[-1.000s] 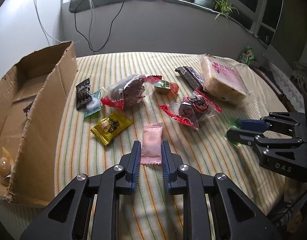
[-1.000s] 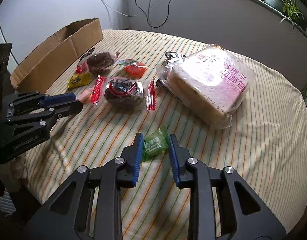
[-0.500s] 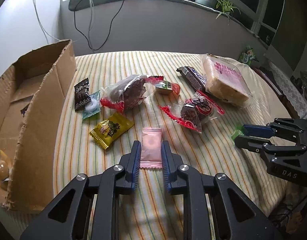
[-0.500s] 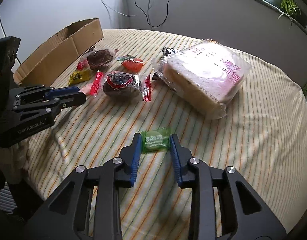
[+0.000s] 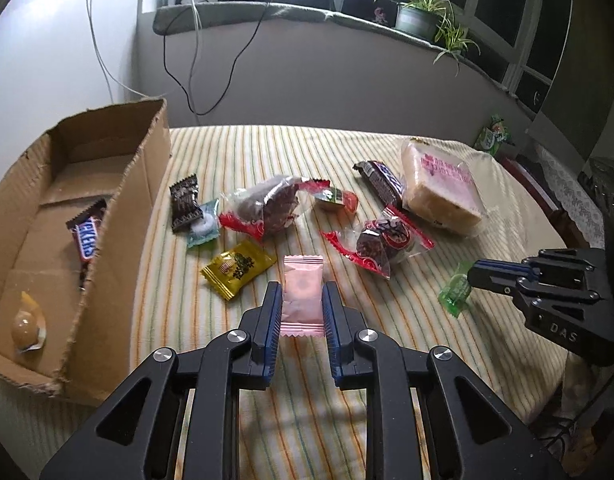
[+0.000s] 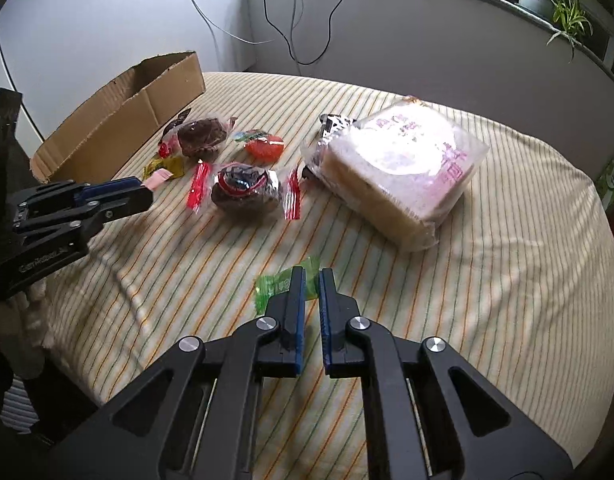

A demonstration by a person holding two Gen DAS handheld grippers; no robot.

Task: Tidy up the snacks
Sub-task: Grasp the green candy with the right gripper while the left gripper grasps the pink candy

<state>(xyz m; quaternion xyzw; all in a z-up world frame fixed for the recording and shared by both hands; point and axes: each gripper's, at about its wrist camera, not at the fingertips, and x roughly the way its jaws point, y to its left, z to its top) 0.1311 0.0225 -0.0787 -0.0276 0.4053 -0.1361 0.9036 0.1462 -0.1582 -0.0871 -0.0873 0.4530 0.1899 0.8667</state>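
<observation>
The left gripper (image 5: 301, 304) is closed on the pink candy packet (image 5: 303, 294), whose sides are pressed between the two fingers while its upper end projects beyond the fingertips. The right gripper (image 6: 311, 280) is clamped on the green candy (image 6: 281, 286), most of which sticks out to the left of the left finger. The cardboard box (image 5: 119, 216) stands well left of the left gripper's fingers.

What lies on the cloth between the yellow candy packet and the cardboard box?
Nothing: in the left wrist view only bare striped cloth separates the yellow candy packet from the cardboard box wall.
</observation>
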